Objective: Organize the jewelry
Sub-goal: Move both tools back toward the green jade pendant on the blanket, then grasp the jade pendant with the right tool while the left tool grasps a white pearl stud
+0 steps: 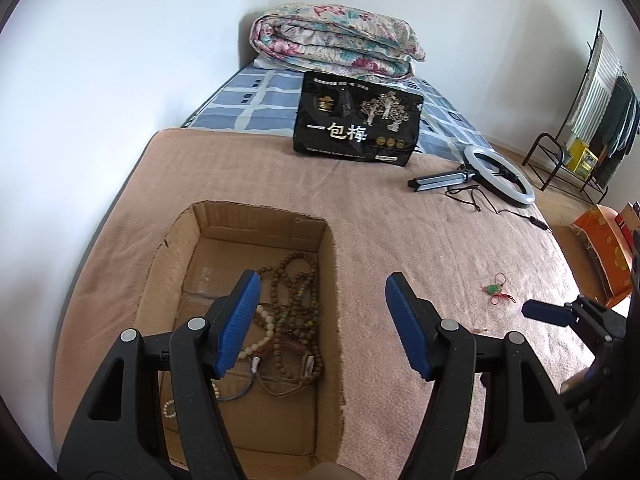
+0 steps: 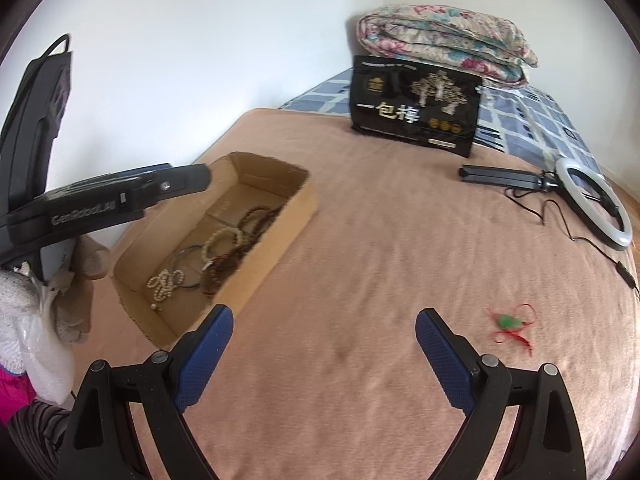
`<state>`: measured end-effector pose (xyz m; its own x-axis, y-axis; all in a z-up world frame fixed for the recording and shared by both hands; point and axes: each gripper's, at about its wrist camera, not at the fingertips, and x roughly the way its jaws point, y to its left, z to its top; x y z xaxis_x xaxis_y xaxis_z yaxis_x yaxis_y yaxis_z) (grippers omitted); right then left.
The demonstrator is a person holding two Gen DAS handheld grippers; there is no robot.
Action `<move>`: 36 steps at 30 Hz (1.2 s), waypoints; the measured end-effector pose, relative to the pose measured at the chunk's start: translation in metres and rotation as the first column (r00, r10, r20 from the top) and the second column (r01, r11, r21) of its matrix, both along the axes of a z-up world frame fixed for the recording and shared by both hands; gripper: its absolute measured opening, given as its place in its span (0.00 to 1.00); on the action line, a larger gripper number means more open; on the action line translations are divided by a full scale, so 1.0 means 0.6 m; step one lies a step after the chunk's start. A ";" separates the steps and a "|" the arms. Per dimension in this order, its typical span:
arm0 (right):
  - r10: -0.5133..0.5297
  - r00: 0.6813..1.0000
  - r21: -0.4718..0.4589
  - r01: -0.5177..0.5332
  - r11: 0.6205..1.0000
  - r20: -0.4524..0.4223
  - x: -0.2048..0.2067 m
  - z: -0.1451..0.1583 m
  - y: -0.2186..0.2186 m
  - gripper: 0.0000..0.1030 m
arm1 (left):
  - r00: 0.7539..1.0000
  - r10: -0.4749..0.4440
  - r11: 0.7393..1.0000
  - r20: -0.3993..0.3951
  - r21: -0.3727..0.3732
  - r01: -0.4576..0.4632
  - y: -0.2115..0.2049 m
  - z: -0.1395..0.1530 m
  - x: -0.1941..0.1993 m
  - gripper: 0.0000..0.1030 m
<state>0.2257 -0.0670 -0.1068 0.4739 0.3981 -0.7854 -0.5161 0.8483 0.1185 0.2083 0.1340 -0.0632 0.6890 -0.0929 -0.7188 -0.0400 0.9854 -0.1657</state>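
Below the left claw (image 1: 322, 326) sits an open cardboard box (image 1: 328, 264) on a pink blanket (image 1: 400, 216) spread over the bed. Jewelry (image 1: 296, 320) lies heaped on the box floor: dark brown bead strands, a cream bead bracelet (image 2: 222, 242), a small pale bead string (image 2: 164, 284) and thin cord bands. The left claw hangs over the box's right half, its blue pads spread with nothing between them; the left pad sits over the beads, the right pad over the blanket just outside the box wall.

Right of that claw, well apart from the box, a green pendant (image 2: 509, 322) on red cord lies alone on the blanket. The right claw (image 2: 324, 348) hovers over bare blanket with its pads spread wide and empty; the pendant lies just right of its right pad, and the box corner is beside its left pad.

Farther ahead of both claws a black bag (image 1: 358, 118) with gold print stands on the bed, a folded floral quilt (image 1: 336, 40) behind it. A ring light (image 1: 500, 176) with its folded stand and cable lies ahead to the right.
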 end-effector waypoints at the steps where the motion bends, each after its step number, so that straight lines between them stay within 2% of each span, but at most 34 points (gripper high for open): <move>1: -0.011 1.000 0.002 0.011 1.000 -0.002 0.005 0.000 -0.010 0.91 | 1.000 -0.007 1.000 0.001 -0.002 0.007 -0.007 0.001 0.000 0.65; 9: -0.115 0.993 0.002 0.115 0.993 0.008 0.050 -0.004 -0.109 0.91 | 0.996 -0.085 0.996 0.003 -0.021 0.085 -0.073 0.005 0.001 0.65; 13: -0.174 0.984 0.014 0.174 0.985 -0.021 0.076 -0.017 -0.159 0.90 | 0.991 -0.132 0.991 -0.011 -0.021 0.131 -0.111 -0.003 0.008 0.65; 19: -0.246 0.965 0.045 0.251 0.967 -0.093 0.110 -0.049 -0.225 0.81 | 0.974 -0.224 0.975 -0.043 -0.012 0.224 -0.182 -0.028 0.014 0.65; 26: -0.273 0.943 0.073 0.290 0.954 -0.191 0.141 -0.091 -0.261 0.62 | 0.935 -0.340 0.940 -0.105 -0.004 0.341 -0.268 -0.076 0.019 0.64; 28: -0.272 0.939 0.069 0.292 0.954 -0.211 0.148 -0.104 -0.263 0.57 | 0.923 -0.365 0.930 -0.123 -0.002 0.368 -0.287 -0.090 0.020 0.53; 33: -0.264 0.933 0.061 0.286 0.956 -0.244 0.163 -0.127 -0.260 0.47 | 0.900 -0.403 0.914 -0.168 -0.019 0.406 -0.325 -0.129 0.026 0.43; 36: -0.275 0.930 0.047 0.294 0.955 -0.245 0.173 -0.138 -0.261 0.44 | 0.895 -0.410 0.911 -0.176 -0.029 0.411 -0.337 -0.145 0.028 0.42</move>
<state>0.3296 -0.2234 -0.1897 0.3842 0.3412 -0.8579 -0.2040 0.9376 0.2816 0.2253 -0.0682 -0.1499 0.4547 -0.3335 -0.8259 0.3409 0.9218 -0.1846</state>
